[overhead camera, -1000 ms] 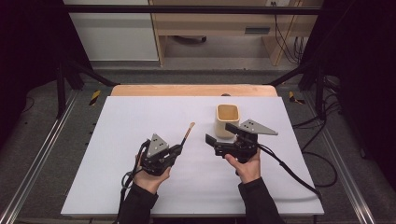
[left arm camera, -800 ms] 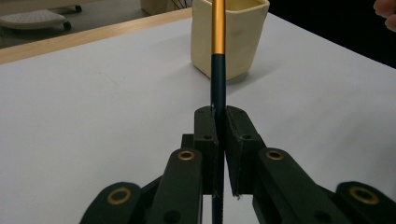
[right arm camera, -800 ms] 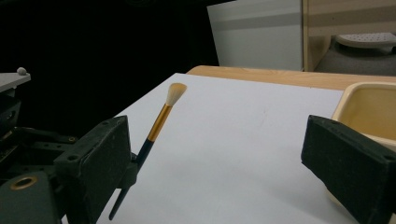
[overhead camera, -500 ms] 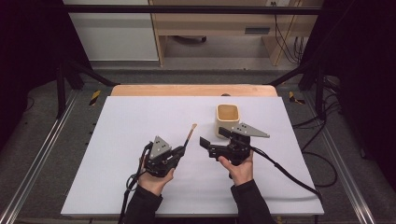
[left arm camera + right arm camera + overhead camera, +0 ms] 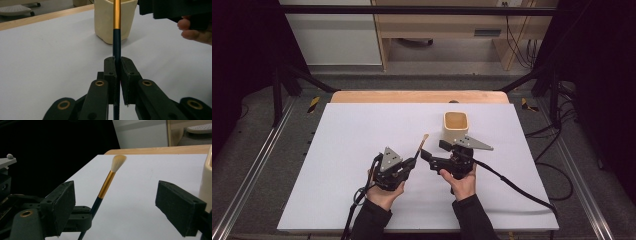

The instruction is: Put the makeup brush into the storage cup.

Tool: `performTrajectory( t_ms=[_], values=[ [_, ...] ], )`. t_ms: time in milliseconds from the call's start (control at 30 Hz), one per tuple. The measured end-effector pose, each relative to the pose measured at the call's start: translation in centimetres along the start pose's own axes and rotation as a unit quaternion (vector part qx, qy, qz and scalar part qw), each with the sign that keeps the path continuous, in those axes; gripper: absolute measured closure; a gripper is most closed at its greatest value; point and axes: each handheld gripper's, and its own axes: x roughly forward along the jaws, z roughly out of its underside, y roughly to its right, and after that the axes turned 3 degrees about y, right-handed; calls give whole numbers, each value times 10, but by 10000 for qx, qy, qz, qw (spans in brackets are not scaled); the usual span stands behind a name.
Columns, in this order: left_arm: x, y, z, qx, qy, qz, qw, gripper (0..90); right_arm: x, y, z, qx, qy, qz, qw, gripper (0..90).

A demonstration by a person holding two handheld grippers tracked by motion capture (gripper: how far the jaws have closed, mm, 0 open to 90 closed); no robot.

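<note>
Brush: glossy metal ferrule, soft bristles

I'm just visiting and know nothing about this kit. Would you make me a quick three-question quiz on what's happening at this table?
1. True or false: the left gripper is shut on the brush.
2. Which end of the brush points away from the left gripper? A) the bristle tip B) the dark handle end
3. Fill in: the right gripper has its jaws ____, with nothing pressed between them.

Key
1. True: in the left gripper view the pads clamp the dark handle.
2. A: the pale bristles stick up past the gold band, toward the cream cup.
3. Open: they have just been closing a little, but stand wide apart on either side of the brush.
</note>
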Motion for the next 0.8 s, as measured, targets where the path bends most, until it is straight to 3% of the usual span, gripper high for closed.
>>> performTrajectory(
  t_ms=[500,800],
  values=[
    [6,8,0,-40,52,56,10000,829,7,-2,7,287,66,61,9995,304],
    [7,12,-3,-31,93,80,9999,829,8,-2,7,501,166,29,9986,436]
  ],
)
